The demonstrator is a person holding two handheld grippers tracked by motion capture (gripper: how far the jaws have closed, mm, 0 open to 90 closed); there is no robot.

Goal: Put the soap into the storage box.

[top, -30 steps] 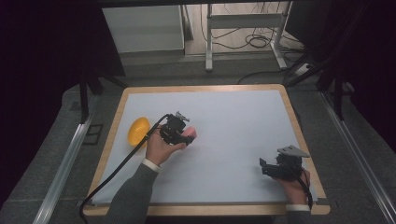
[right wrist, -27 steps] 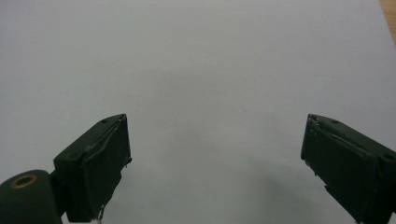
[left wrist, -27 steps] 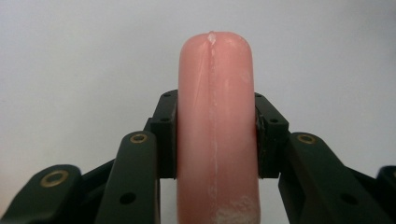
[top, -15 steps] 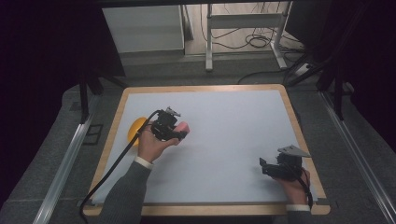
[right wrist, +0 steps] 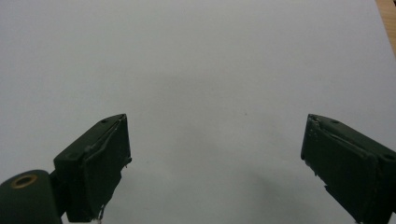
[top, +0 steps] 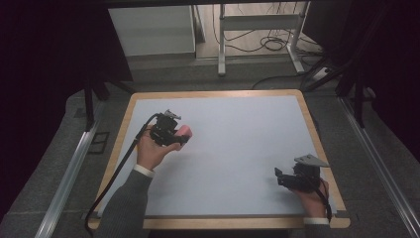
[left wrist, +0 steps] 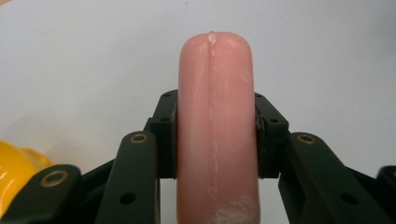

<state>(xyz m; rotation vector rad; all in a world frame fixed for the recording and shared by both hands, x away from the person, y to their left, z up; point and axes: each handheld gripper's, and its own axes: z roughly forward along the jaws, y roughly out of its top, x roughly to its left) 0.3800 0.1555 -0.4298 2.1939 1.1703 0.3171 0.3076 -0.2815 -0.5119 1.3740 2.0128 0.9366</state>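
Clenched on a smooth pink sausage-shaped piece of plastic toy food (left wrist: 215,130), the left tool (top: 171,133) holds it by the middle, one black pad (left wrist: 166,135) pressed against each long side. From the left gripper view the pink piece stands up between the jaws, its rounded end well past the pad tips and a pale moulding seam running down its face. From the high view the left tool sits over the left part of the white counter (top: 237,144), with the pink end poking out toward the counter's middle. Whether the piece is lifted clear of the surface or just skimming it cannot be told from these views.

A glossy yellow rounded object (left wrist: 16,172) peeks in at the lower left corner of the left gripper view, close beside the tool; too little of it shows to say what it is.

The right tool (top: 289,177) rests near the front right corner of the counter, released, its jaws spread wide over bare white surface (right wrist: 210,93) with nothing between them.

By my reading, the step in hand is carrying the pink piece, gripped and in transit. The next move calls for a steady grip while the left hand travels to a chosen spot, then a lowering until the piece rests on the counter before the jaws let go. The rounded shape could roll once freed, so it should be set down lying flat.
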